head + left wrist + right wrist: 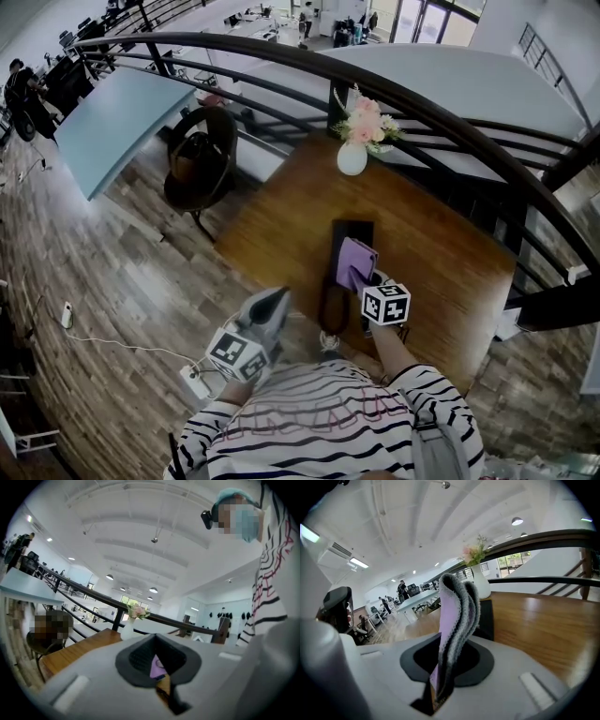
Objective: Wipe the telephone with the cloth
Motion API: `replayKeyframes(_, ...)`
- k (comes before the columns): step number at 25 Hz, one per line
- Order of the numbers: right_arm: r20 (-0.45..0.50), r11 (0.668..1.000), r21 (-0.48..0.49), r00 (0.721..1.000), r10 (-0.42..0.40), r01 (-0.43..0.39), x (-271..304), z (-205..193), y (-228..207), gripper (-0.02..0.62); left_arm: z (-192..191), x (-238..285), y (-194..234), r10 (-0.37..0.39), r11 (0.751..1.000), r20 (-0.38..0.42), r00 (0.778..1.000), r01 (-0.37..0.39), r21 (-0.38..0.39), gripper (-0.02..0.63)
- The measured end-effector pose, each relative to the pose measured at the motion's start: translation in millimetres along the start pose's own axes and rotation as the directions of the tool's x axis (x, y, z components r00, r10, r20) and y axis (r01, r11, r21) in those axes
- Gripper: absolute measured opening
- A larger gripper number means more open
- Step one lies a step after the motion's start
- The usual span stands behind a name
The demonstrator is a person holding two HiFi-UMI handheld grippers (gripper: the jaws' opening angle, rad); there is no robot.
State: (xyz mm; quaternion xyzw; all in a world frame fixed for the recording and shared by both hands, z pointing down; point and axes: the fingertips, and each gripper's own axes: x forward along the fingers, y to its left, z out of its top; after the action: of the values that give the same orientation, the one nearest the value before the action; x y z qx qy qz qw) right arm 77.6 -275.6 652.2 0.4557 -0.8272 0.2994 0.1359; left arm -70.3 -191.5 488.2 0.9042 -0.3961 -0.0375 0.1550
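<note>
- The right gripper's (pixel 373 286) jaws clamp the folded cloth (pixel 356 262) over the dark telephone (pixel 352 231) on the worktop (pixel 441 253).
- The left gripper's (pixel 274 302) jaws are together and empty.
- My advice: press the cloth flat and stroke lengthwise, lightly.

We've got a lilac cloth (pixel 454 620) with fuzzy grey-and-white edging in the pale grey right gripper (pixel 440 677), whose cube (pixel 385 303) is all black-and-white squares. Just ahead of it the telephone (pixel 354 230) is black, on a warm brown woodgrain table (pixel 441 253). Further ahead there's a white vase (pixel 352 157) with pink flowers (pixel 366 122). Behind the gripper, our shirt (pixel 309 422) is white with dark stripes.
</note>
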Motion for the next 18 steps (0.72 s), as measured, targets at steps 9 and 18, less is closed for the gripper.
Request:
replayKeyframes(9,-0.112,0.995,-0.050,0.991,0.080,-0.086,37,-37,47,0.052,-1,-21,0,0.036,0.999,0.007,0.999,-0.036,-0.007,-0.002)
replayKeyframes(18,-0.149,0.999,-0.035,0.989,-0.007,0.002,25,-54,2,0.052,-5,-10,-2,0.022,1.000,-0.001,1.000,-0.022,-0.011,-0.002)
